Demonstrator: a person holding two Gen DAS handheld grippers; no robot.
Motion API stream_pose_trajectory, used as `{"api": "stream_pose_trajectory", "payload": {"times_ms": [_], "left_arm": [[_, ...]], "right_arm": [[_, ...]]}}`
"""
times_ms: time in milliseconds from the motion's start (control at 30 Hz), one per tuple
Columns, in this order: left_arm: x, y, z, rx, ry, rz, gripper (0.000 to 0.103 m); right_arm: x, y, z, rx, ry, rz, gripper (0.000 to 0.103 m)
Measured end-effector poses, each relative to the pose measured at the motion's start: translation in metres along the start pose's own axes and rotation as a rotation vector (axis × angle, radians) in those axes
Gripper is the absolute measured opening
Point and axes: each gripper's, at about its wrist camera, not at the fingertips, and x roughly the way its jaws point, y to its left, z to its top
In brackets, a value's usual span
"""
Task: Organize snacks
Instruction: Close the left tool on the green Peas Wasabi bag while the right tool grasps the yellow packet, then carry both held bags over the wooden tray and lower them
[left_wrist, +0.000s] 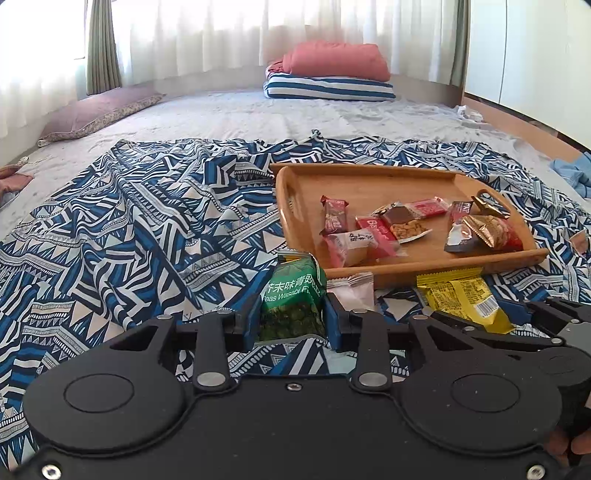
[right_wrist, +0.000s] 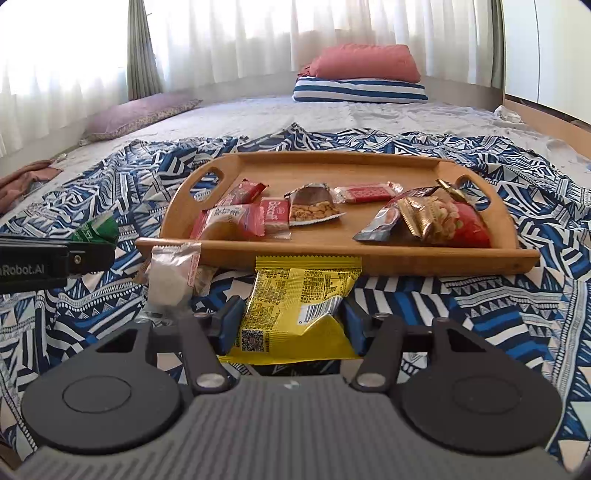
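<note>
Grippers are both loaded: the left gripper is pinching a green crinkled foil packet of wasabi peas between its blue pads, narrowed onto the packet's sides, while the right gripper is clamping a yellow foil snack packet with its blue pads pressing the lower edges. Both packets are standing with their long axes pointing toward twelve o'clock, away from the wrists. Just beyond them, the rectangular bamboo serving tray with cut-out handles is lying on the blue-and-white geometric patterned cloth, its long side running crosswise. From the right gripper the tray is sitting dead ahead at twelve o'clock, the yellow packet's far end reaching right up to the near rim, whether under it or merely against it I cannot tell. From the left gripper the tray is lying toward one o'clock, slightly farther off. So the right hand appears nearer to a drop, needing, by my reckoning, a lift over the rim and a short push forward. Several red and brown wrapped snacks are already resting inside the tray. A small white translucent wrapped snack is lying on the cloth between the grippers, touching the tray's near edge and not yet collected.
</note>
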Motion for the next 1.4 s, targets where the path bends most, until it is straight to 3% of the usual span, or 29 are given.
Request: {"api": "stream_pose_trajectory", "payload": {"times_ms": [267, 600, 967, 1400], "left_arm": [[0.002, -0.007, 0.019, -0.004, -0.010, -0.028, 0.034], [0.012, -0.018, 0.066, -0.015, -0.035, -0.067, 0.034], [0.044, -0.038, 0.094, -0.031, 0.001, -0.104, 0.034], [0.121, -0.054, 0.133, -0.061, 0.073, -0.120, 0.034]], "right_arm": [[-0.022, -0.020, 0.028, 0.019, -0.057, -0.031, 0.060], [-0.018, -0.064, 0.082, 0.042, -0.069, -0.083, 0.060], [0.010, -0.104, 0.113, 0.087, -0.007, -0.073, 0.060], [0.064, -0.131, 0.150, 0.073, 0.049, -0.079, 0.061]]}}
